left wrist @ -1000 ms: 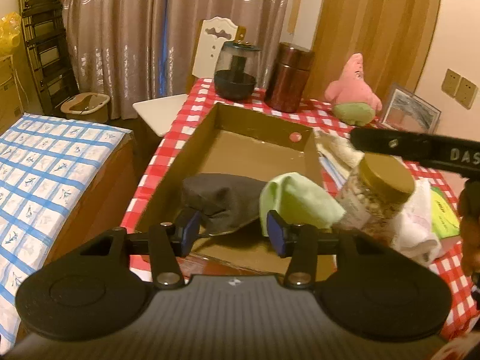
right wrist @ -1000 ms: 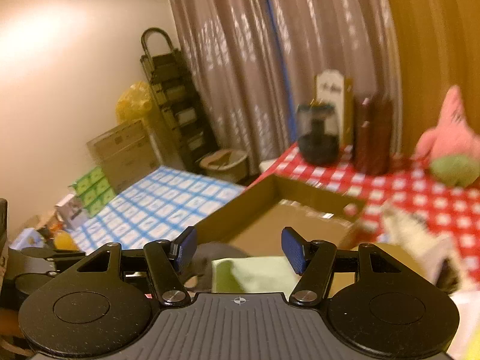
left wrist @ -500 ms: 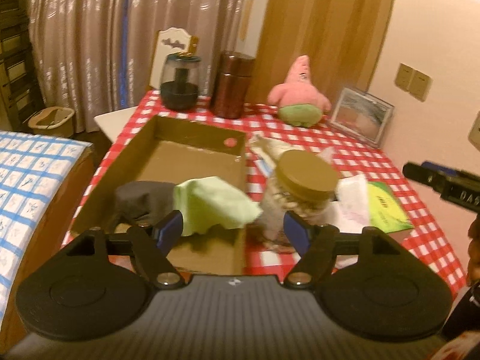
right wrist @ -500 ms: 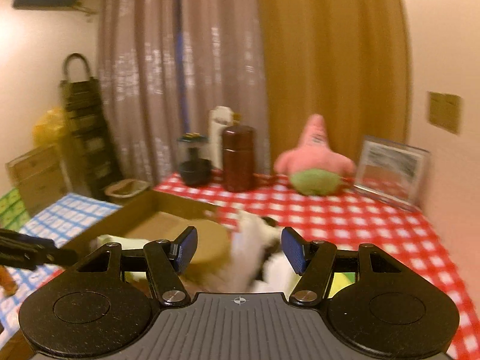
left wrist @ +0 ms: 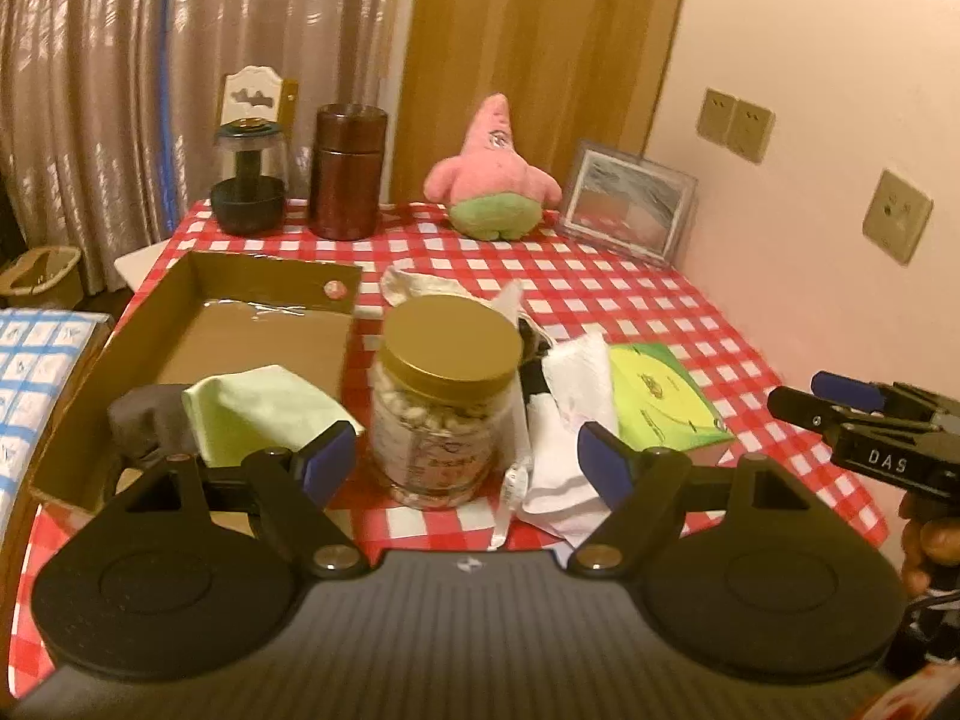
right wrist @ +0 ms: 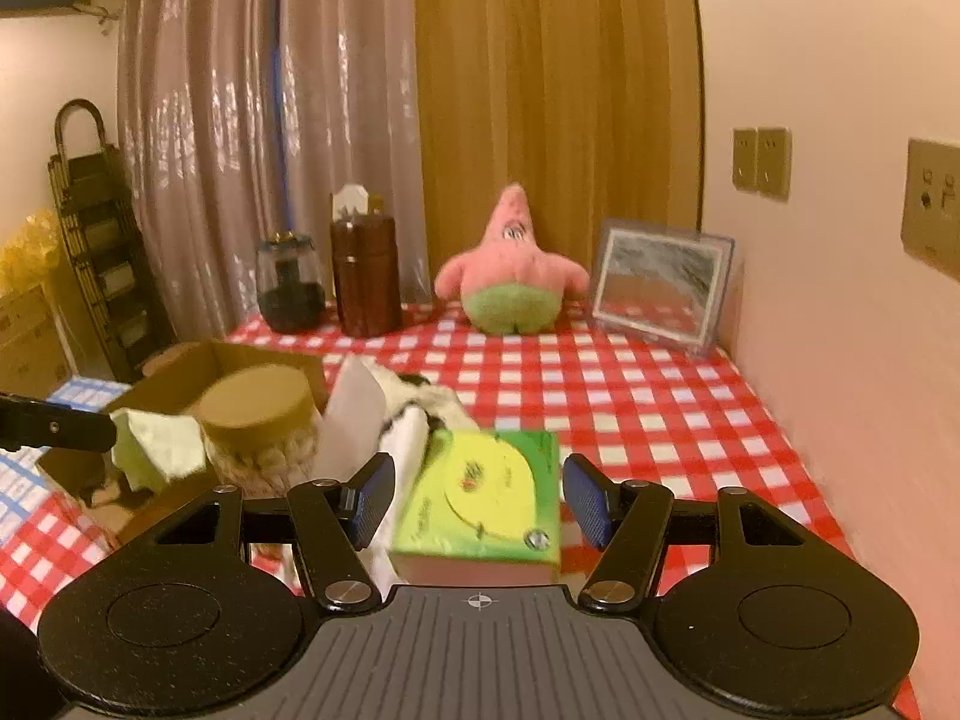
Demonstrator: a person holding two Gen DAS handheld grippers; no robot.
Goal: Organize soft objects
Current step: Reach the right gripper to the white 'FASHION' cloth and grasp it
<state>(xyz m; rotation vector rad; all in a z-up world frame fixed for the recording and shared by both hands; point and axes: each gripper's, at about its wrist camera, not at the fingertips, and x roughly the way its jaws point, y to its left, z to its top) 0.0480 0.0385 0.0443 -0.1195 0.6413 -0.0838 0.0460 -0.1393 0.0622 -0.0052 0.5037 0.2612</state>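
Left gripper (left wrist: pixel 462 459): your jaws have just been opening, wide, empty.
Right gripper (right wrist: pixel 477 501): parted, holding nothing.
Box (left wrist: pixel 198 282): green cloth (left wrist: pixel 258 405) in.
Next: you likely fetch white cloth (left wrist: pixel 570 420).

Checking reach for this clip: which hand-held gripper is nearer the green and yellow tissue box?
Right. The right hand-held gripper has its open jaws either side of the green and yellow tissue box, not touching. The left hand-held gripper is off to the side, facing the gold-lidded glass jar.

Red-white checked tablecloth (left wrist: pixel 630 294) (pink-green plush (left wrist: pixel 495 174))
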